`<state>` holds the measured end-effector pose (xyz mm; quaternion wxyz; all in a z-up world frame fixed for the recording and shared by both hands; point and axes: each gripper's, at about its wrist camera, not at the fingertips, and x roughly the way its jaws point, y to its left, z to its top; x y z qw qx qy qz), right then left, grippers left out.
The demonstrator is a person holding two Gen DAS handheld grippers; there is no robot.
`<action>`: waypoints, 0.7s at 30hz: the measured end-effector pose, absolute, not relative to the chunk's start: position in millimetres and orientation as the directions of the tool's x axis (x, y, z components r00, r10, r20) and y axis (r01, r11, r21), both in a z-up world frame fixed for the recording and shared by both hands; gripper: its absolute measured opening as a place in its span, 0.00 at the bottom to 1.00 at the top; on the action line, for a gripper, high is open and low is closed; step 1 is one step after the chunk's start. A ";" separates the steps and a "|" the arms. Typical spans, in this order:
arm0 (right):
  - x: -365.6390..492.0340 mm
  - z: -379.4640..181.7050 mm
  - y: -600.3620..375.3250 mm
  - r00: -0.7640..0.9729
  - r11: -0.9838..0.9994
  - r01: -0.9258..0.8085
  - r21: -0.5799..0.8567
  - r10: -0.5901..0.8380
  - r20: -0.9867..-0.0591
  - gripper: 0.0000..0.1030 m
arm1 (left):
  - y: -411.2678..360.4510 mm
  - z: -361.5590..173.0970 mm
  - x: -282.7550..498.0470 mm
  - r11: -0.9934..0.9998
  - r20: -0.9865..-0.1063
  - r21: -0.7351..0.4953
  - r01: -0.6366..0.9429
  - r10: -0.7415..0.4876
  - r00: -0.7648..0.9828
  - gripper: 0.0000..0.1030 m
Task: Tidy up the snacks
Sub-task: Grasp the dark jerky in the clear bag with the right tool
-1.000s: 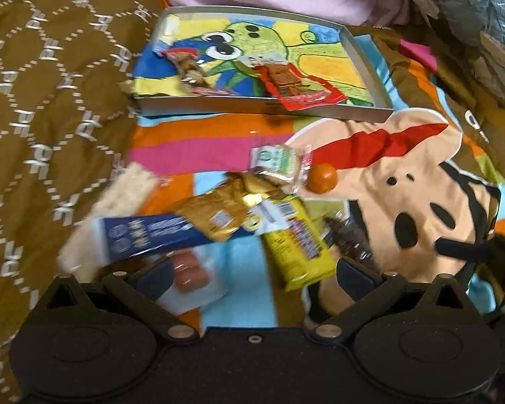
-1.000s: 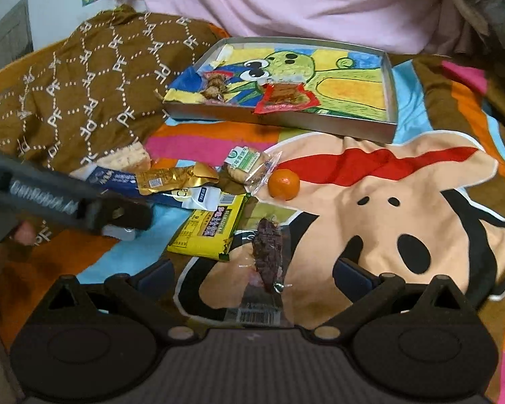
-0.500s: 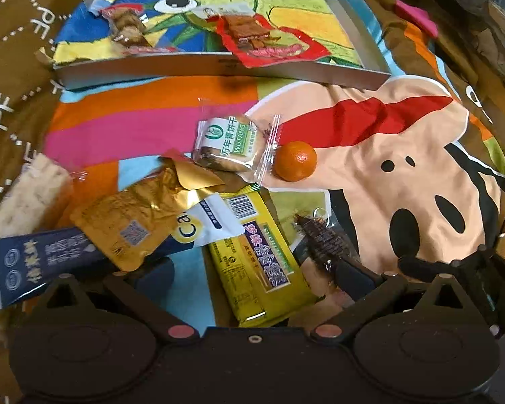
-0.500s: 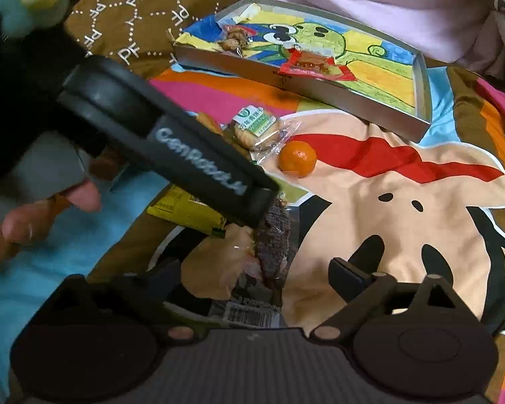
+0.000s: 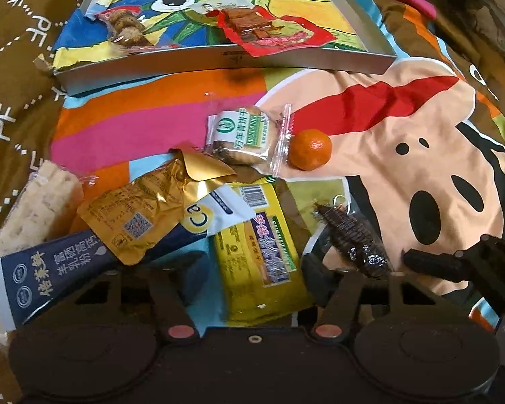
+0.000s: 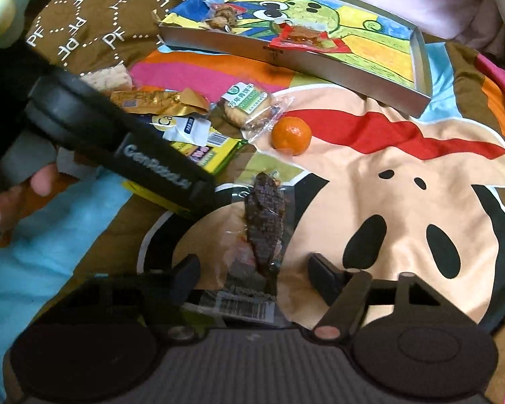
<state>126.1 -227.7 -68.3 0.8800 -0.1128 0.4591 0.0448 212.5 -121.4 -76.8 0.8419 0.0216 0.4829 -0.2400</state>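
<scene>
I see my left gripper (image 5: 252, 262) spread wide over the yellow pack (image 5: 259, 252) and my right gripper (image 6: 254, 269) spread wide around the dark snack (image 6: 264, 222)

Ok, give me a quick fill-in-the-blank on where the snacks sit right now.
1. The tray already holds ___ snacks.
2. The mandarin lies right beside the ___-labelled biscuit packet.
3. The right gripper is open around the dark ___ snack.
4. The yellow packet sits between the left gripper fingers, which are ___.

Missing: two; green; fish; open
</scene>
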 end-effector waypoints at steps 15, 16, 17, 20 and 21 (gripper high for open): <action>115.3 -60.5 -231.9 0.553 0.975 -0.190 -0.117 0.008 -0.833 0.54 | -91.1 -70.7 179.9 0.888 -0.844 -0.233 0.397 -0.387 0.371 0.50; 113.1 -59.9 -231.4 0.552 0.974 -0.194 -0.117 0.010 -0.834 0.54 | -89.5 -70.3 176.0 0.888 -0.850 -0.225 0.400 -0.380 0.366 0.50; 111.0 -59.1 -231.0 0.552 0.973 -0.201 -0.117 0.014 -0.834 0.55 | -88.9 -70.2 173.4 0.888 -0.853 -0.217 0.404 -0.374 0.364 0.50; 109.3 -58.9 -230.6 0.560 0.972 -0.202 -0.117 0.016 -0.828 0.57 | -91.2 -70.4 167.6 0.885 -0.853 -0.179 0.429 -0.357 0.381 0.55; 110.2 -58.9 -231.0 0.562 0.973 -0.198 -0.117 0.015 -0.827 0.59 | -92.8 -70.8 167.5 0.884 -0.852 -0.170 0.436 -0.354 0.386 0.56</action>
